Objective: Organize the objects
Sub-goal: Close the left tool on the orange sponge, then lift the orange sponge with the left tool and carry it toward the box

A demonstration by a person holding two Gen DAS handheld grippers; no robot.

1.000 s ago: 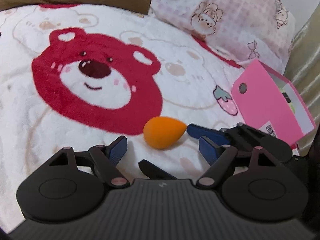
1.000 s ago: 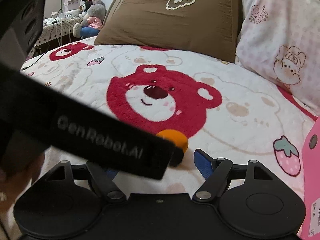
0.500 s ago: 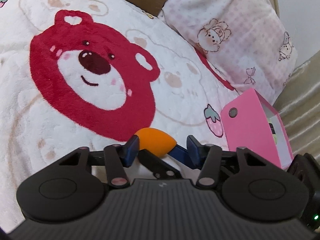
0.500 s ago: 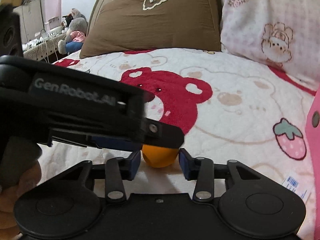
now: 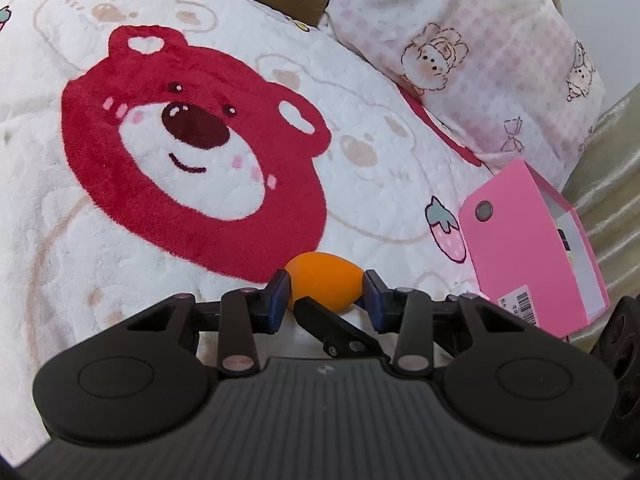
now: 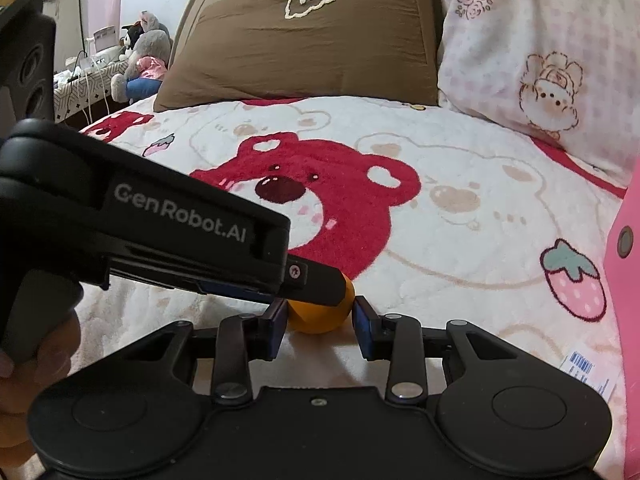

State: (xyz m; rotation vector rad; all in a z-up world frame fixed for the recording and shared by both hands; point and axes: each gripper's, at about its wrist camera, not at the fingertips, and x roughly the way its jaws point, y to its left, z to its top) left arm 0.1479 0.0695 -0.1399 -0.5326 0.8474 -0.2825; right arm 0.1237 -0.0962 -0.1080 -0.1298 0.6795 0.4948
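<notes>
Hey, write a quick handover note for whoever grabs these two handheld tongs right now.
Left tongs: jaws have just been closing, pads now pressing the orange egg-shaped makeup sponge.
Right tongs: jaws also just closing; left pad touches the sponge, right pad's contact unclear.
Sponge lies on the white bear-print fleece blanket; open pink cardboard box sits to its right.
Done: sponge gripped. Left: probably move it into the box.

An orange egg-shaped makeup sponge [image 5: 322, 280] is lying on its side on the bear-print blanket [image 5: 200, 272], its narrow end pointing toward the open pink box [image 5: 528, 248] nearby.
</notes>
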